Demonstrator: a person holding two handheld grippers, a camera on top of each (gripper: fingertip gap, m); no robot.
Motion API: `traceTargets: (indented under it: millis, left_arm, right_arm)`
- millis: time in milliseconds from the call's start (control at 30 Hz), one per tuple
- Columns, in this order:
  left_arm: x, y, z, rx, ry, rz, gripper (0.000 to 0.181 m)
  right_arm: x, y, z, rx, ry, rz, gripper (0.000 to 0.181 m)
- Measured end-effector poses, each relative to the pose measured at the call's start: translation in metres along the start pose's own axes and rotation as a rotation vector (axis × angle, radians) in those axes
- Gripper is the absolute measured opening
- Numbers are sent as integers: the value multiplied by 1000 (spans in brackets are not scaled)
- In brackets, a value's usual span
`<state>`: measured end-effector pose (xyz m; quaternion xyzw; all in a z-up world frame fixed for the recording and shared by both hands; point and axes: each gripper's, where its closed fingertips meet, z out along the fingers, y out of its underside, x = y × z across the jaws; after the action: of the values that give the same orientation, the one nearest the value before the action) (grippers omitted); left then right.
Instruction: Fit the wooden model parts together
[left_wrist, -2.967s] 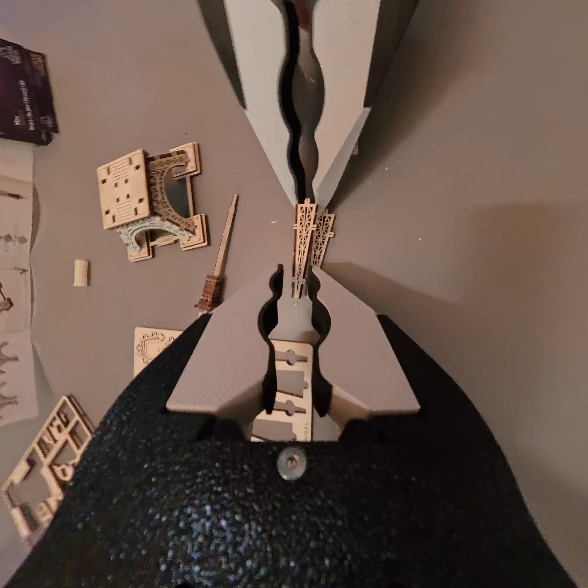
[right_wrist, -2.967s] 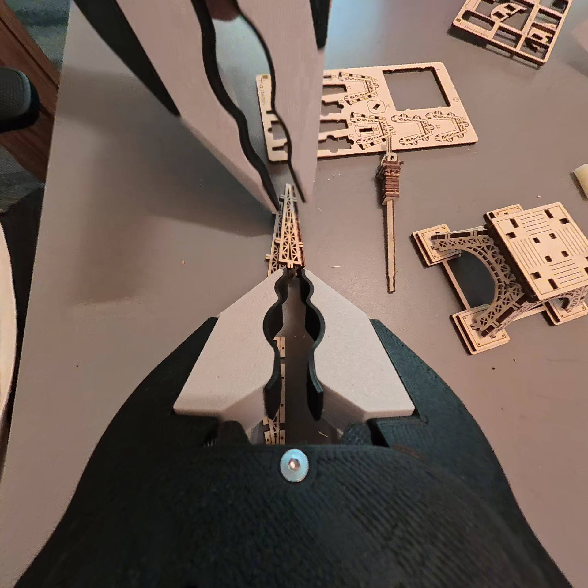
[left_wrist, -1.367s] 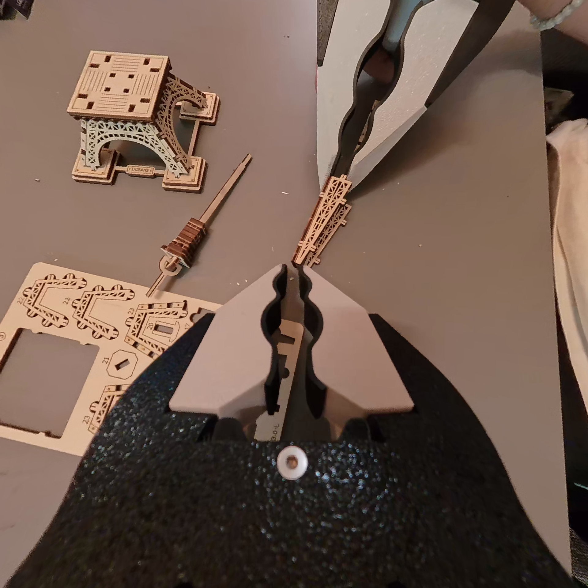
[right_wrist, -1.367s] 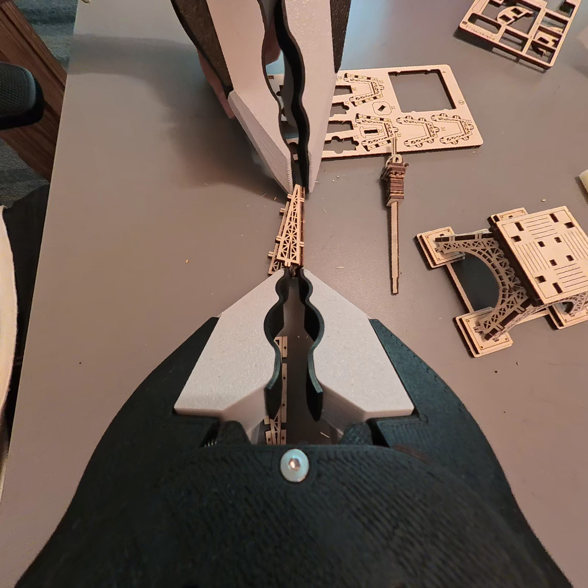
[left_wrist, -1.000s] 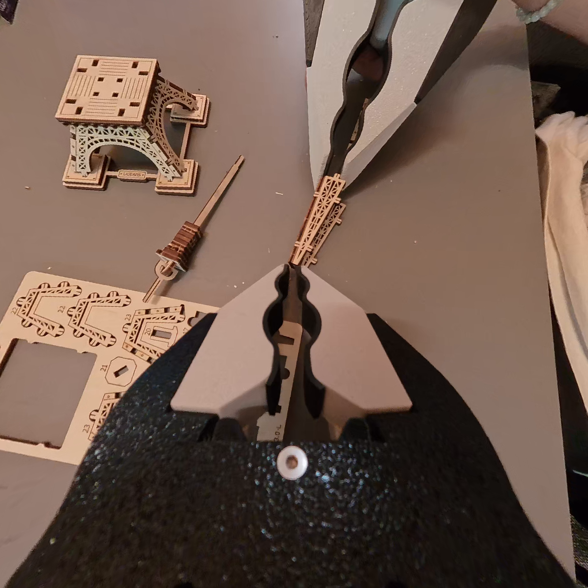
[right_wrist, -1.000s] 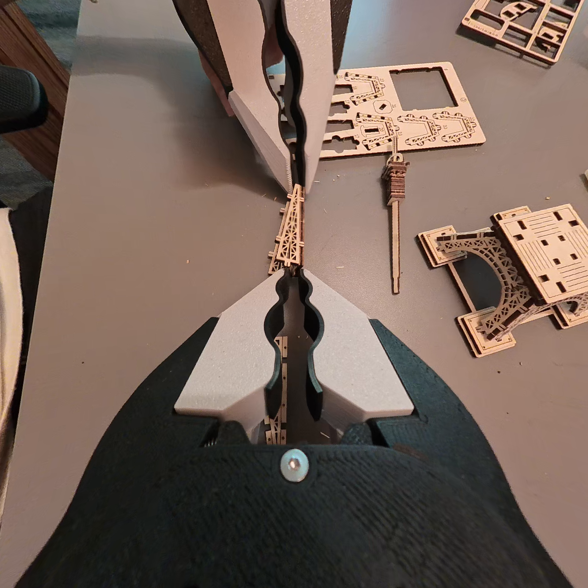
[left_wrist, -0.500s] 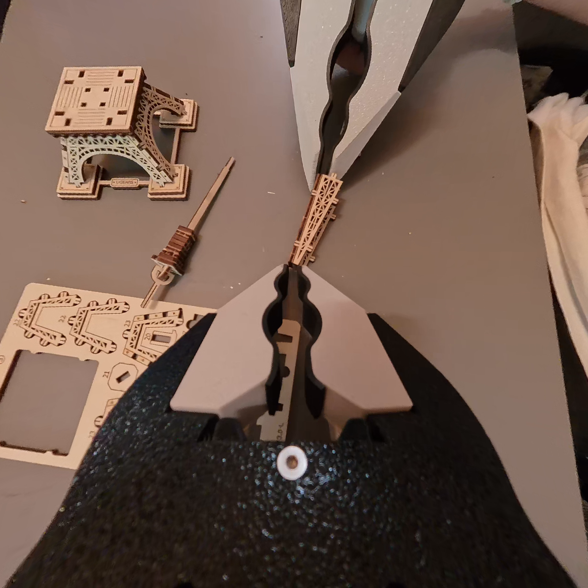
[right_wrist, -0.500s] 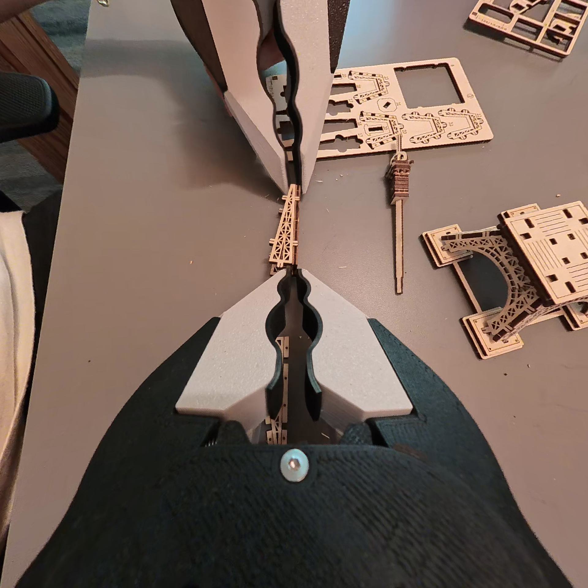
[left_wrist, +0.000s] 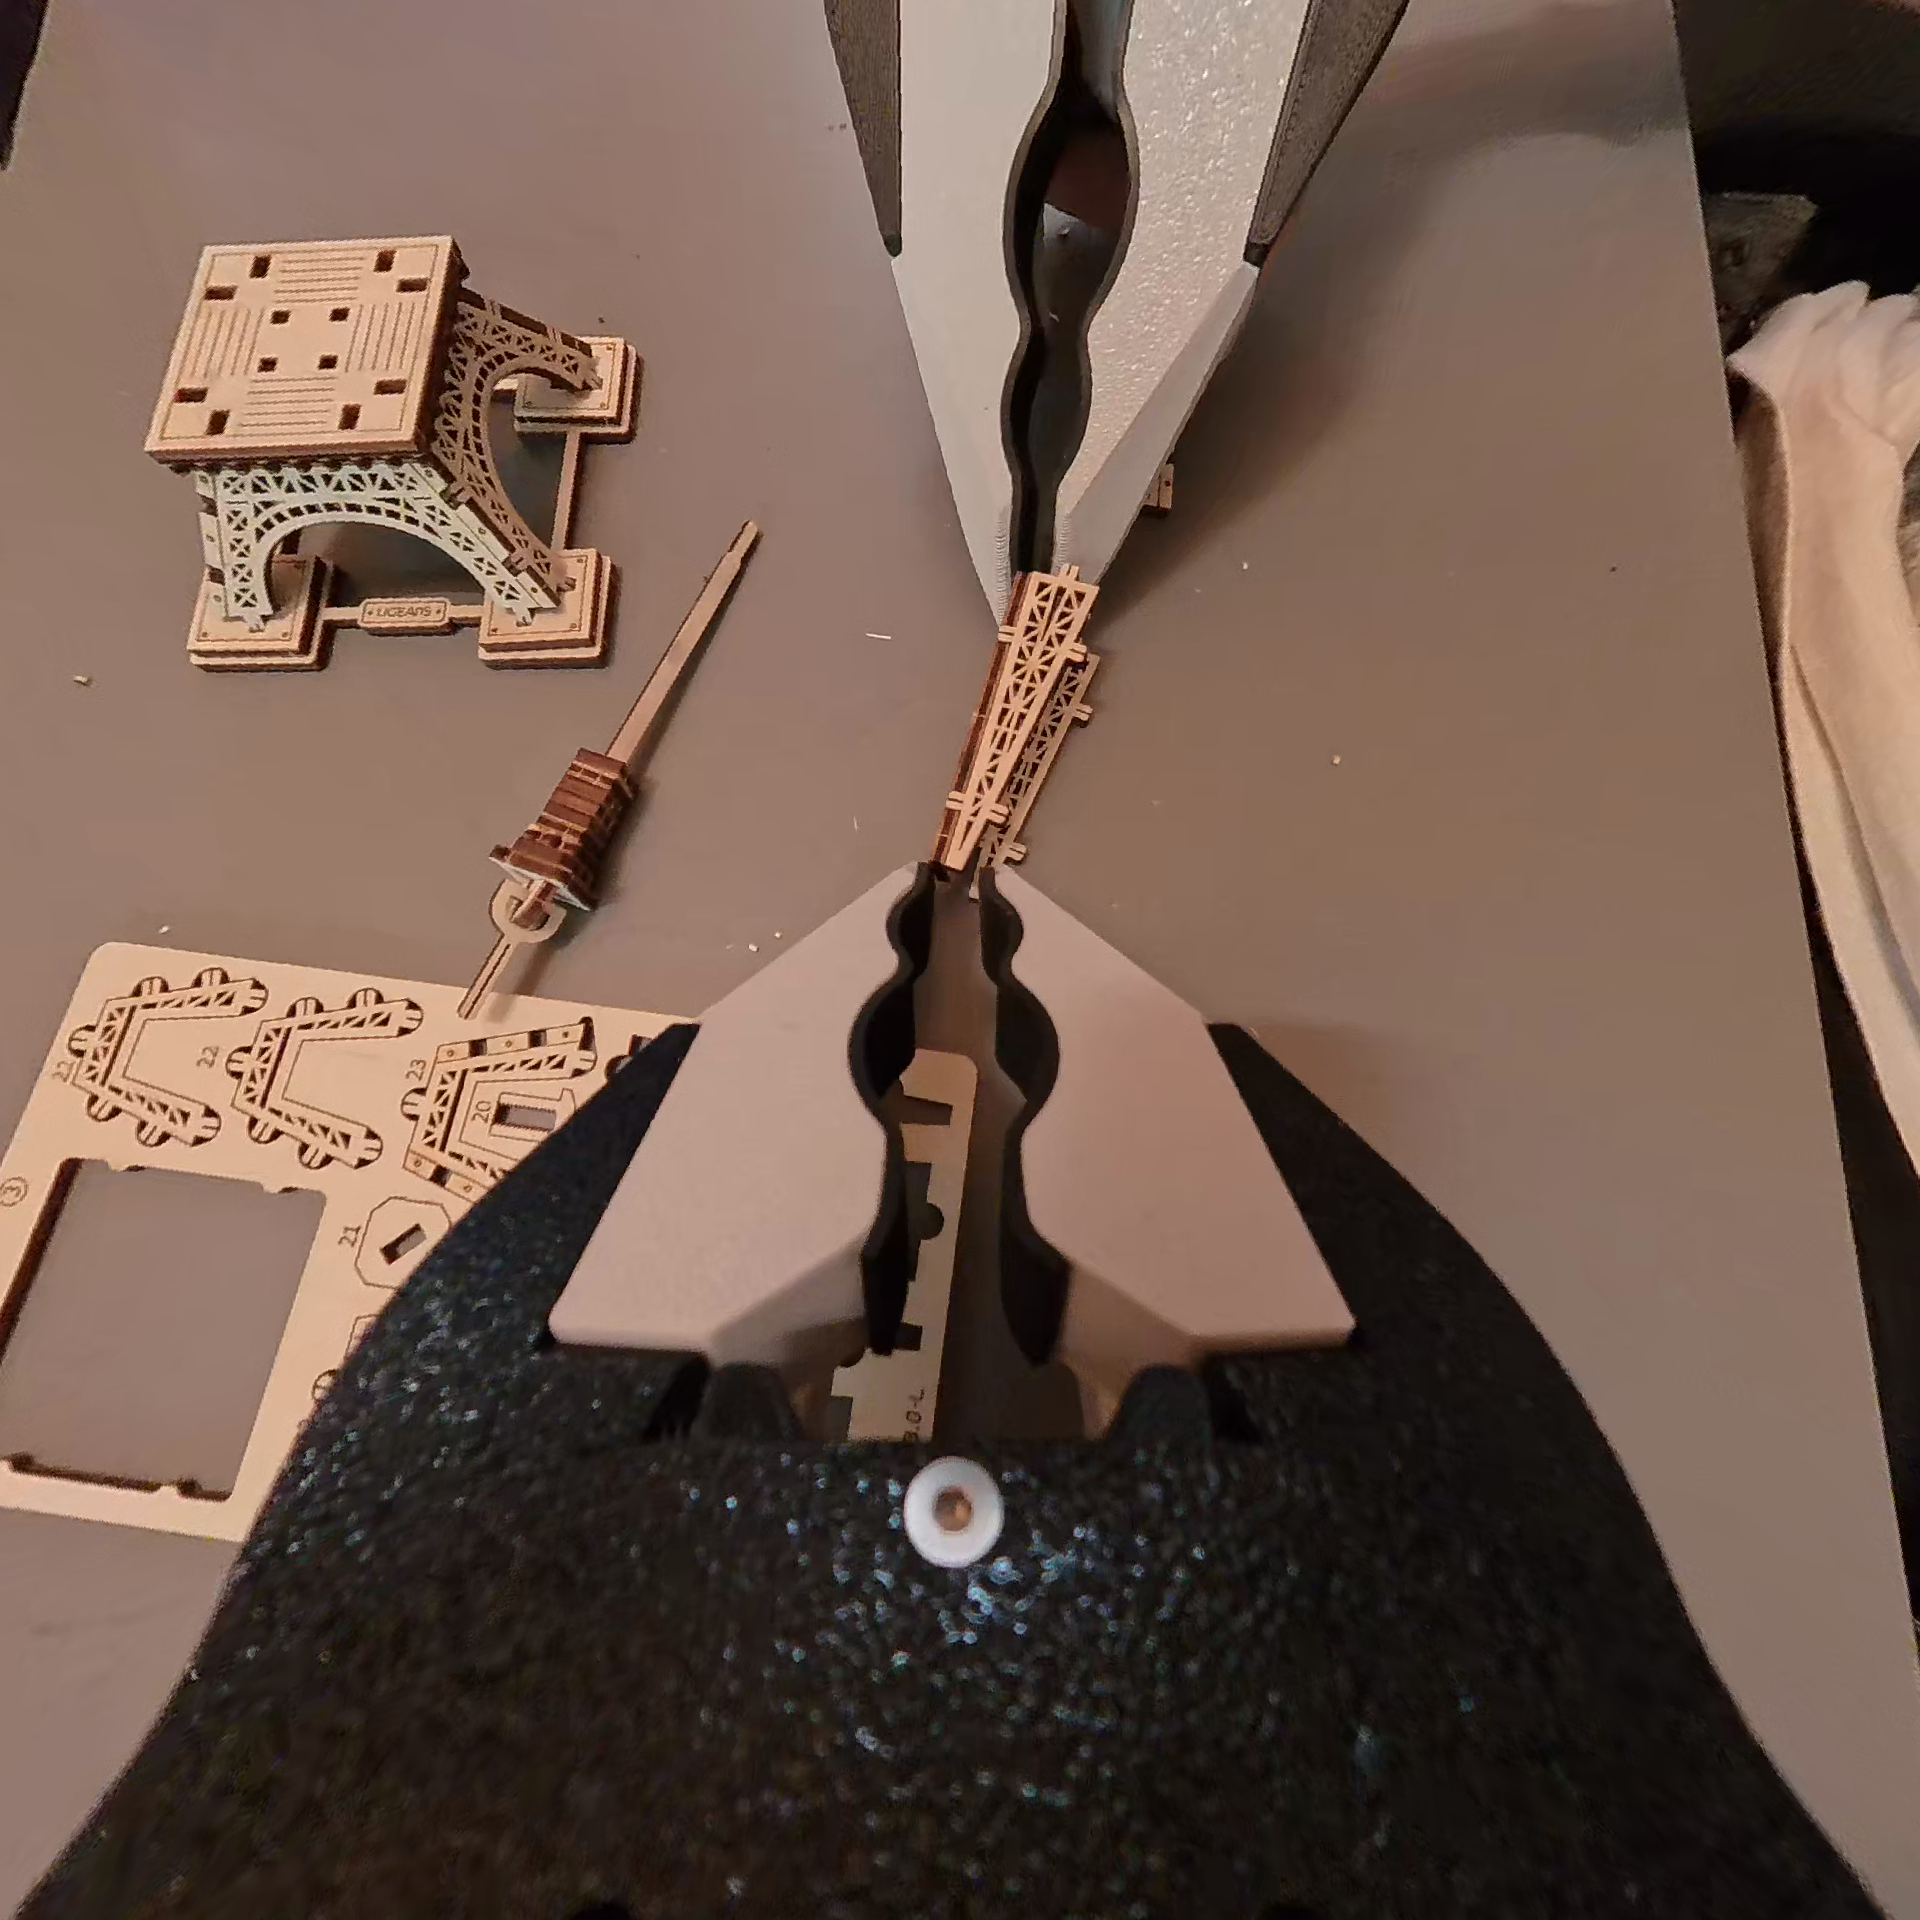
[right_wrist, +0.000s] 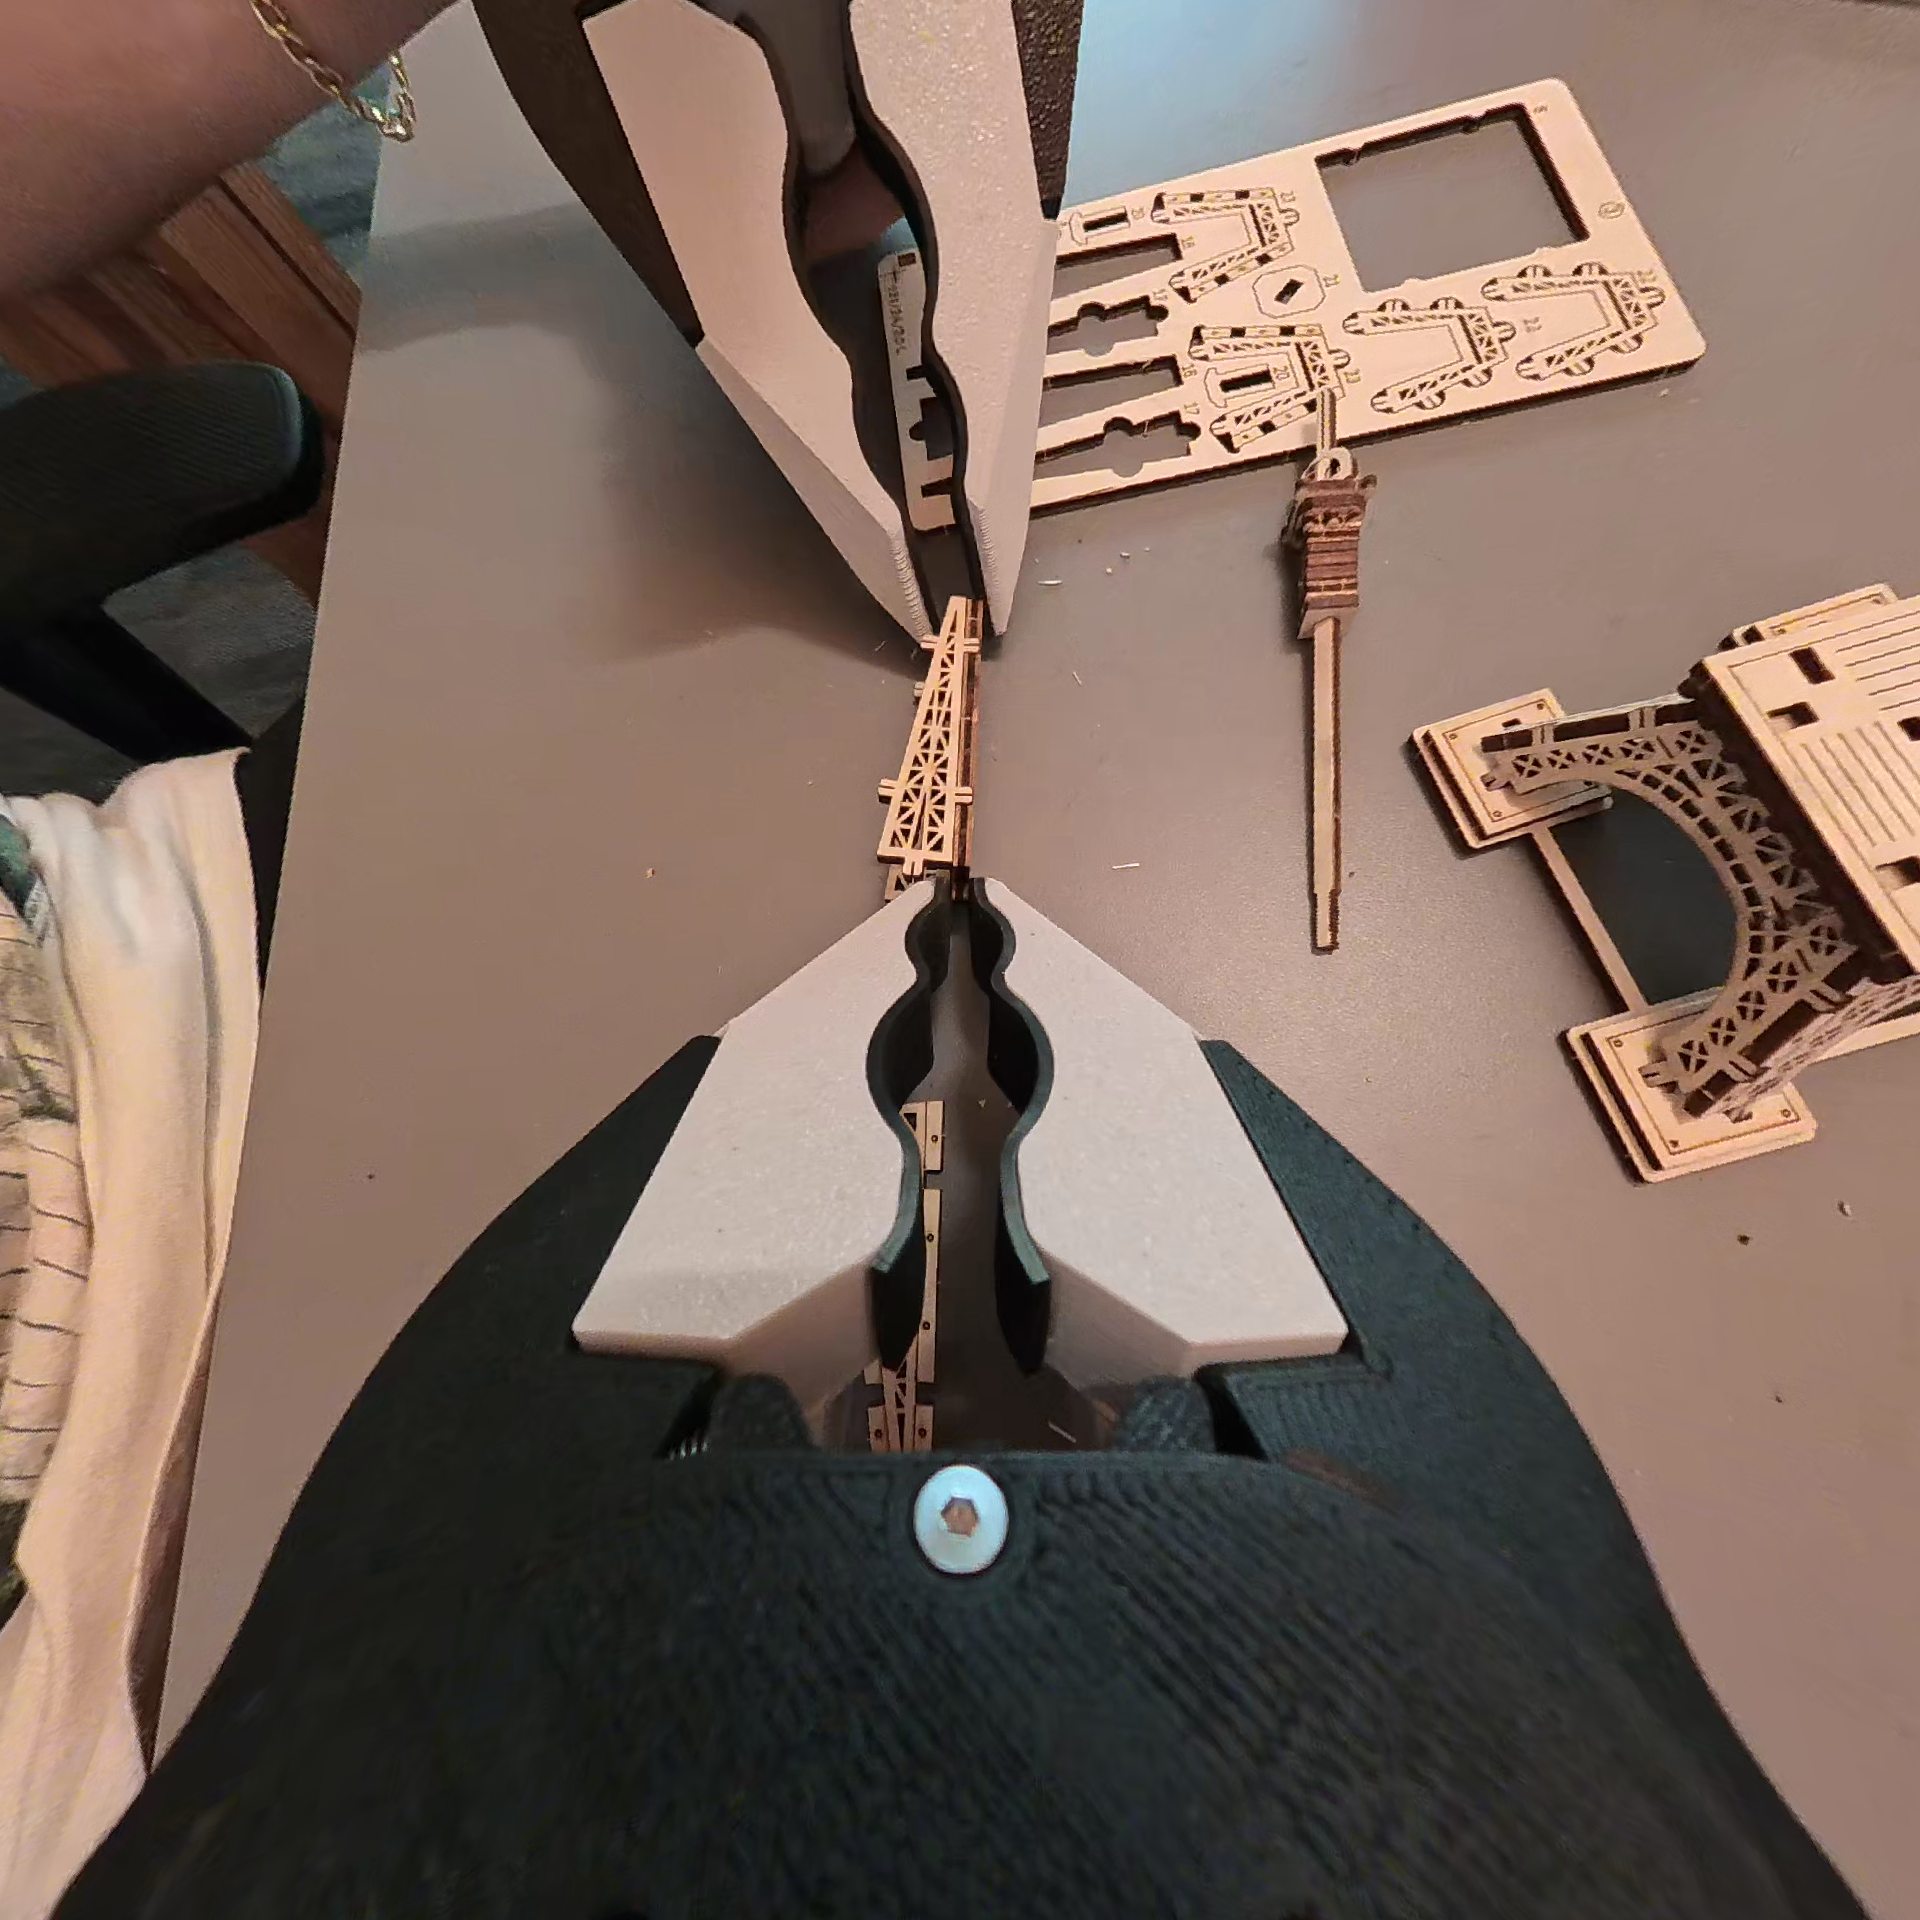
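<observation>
A slim wooden lattice tower section (left_wrist: 1023, 717) hangs just above the grey table (left_wrist: 1403, 935) between my two grippers. My right gripper (right_wrist: 956, 883) is shut on its wide end and shows at the top of the left wrist view (left_wrist: 1039, 561). More lattice shows farther back between its fingers (right_wrist: 920, 1299). My left gripper (left_wrist: 953, 871) has its jaws slightly parted, with the section's narrow tip at the gap. It also shows at the top of the right wrist view (right_wrist: 954, 623). The lattice section is seen there too (right_wrist: 935, 748).
On the table lie an assembled tower base (left_wrist: 364, 436) (right_wrist: 1766, 831), a thin spire rod with a dark stacked collar (left_wrist: 592, 821) (right_wrist: 1325, 582) and a punched-out part sheet (left_wrist: 208, 1143) (right_wrist: 1351, 312). A white cloth (left_wrist: 1849, 623) and a person's braceleted arm (right_wrist: 156, 104) are at the table's edge. Tip to tip, the grippers are about 5 cm apart.
The left gripper's jaws, pinched on the narrow tip half a second ago, now show a small gap. The right gripper keeps its hold. Both views have shifted slightly.
</observation>
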<state>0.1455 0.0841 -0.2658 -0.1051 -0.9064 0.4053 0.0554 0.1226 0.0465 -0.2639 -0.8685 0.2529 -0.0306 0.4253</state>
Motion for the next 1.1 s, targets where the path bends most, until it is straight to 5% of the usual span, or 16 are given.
traceTargets:
  millis: [300,733,1100]
  left_arm:
    - [1,-12,-9,18,-37,17,17]
    - [6,-20,12,-162,-147,264,19]
    - [-2,-26,14,-205,-657,733,8]
  right_arm:
    - [0,0,0,-1,-10,11,1]
    - [0,0,1,-3,-40,38,1]
    - [-1,1,1,-8,-51,44,2]
